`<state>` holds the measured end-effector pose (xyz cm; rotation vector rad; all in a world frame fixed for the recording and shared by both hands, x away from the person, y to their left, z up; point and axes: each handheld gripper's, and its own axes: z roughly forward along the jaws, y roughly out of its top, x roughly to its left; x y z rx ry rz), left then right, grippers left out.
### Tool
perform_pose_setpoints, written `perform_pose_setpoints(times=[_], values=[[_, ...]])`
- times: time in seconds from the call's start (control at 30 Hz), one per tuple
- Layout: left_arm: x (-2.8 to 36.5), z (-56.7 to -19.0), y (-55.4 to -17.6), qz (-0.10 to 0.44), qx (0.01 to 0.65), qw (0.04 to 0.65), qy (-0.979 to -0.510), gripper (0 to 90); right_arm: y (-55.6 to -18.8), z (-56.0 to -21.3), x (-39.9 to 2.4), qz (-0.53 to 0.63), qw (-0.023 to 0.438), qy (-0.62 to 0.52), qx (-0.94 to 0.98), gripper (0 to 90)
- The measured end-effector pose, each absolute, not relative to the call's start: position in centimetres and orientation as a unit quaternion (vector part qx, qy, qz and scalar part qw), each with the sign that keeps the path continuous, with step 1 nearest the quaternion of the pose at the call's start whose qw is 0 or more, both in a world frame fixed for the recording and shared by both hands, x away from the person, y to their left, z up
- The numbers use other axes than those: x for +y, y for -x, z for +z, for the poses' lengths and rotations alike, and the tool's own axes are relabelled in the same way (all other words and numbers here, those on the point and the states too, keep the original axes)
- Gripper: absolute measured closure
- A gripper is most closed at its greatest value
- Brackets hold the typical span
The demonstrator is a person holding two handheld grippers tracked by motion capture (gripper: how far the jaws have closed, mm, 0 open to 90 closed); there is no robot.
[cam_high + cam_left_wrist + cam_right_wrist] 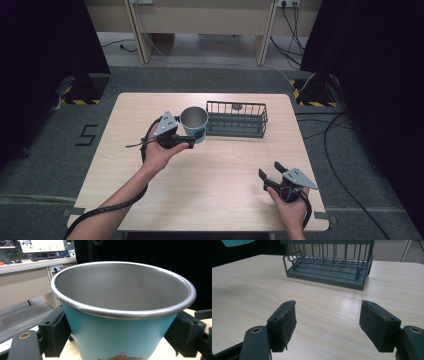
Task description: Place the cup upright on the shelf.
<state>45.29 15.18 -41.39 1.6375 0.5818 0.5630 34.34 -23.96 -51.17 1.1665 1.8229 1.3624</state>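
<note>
Teal on the outside and bare metal inside, the cup [194, 123] sits clamped in your left gripper [187, 138] in the high view, held upright over the table [210, 175] just to the near-left of the wire basket [236, 119]. The basket lies directly to the right of that gripper, its long axis running left to right across the table, and the cup's rim is almost touching its left end (whether it actually touches, I cannot tell from up here). Your right gripper [270, 172] rests well apart, near the table's front right corner, so the left hand is clearly the nearer one to the basket.

In the left gripper view, the cup [120, 322] stands between the two black jaws, one pad pressed against each side of the teal wall, mouth up and tilted only slightly. You are gripping it low on the body, rim well above the pads.

In the right gripper view, your jaws stand wide apart with nothing between them, only bare wood. Straight ahead is the basket [329, 270], seen along its long side, open at the top. A sliver of the cup [237, 242] hangs at the upper left.

My judgement: the coming move turns on carrying the cup rightward and over the basket's near rail, then lowering it inside.
</note>
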Motion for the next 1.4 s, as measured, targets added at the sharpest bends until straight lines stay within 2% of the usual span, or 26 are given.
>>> perform_pose_setpoints(times=[1.4], values=[[10.3,-39.6,-48.5,0.235,0.246,0.626,-0.701,15.5,-34.3,-51.2,-24.0,0.509,0.286,-0.438,0.684,28.2]])
